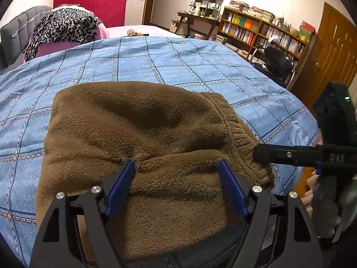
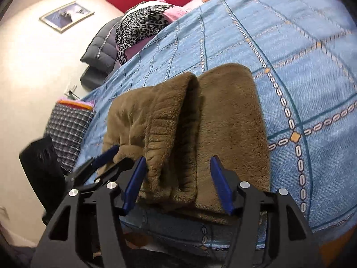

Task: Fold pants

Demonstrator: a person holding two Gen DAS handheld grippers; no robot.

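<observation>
Last fold laid: brown pants (image 1: 142, 138) bundled on bed (image 1: 156, 60); left tool (image 1: 176, 185), right tool (image 2: 178, 178) agape, empty; next: withdrawing clear

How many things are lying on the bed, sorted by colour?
Brown: 1, the folded pants
Blue: 1, the checked bedspread
Black-and-white spotted: 1, the leopard cloth
Pink: 1, the cloth under it
Total: 4
</observation>
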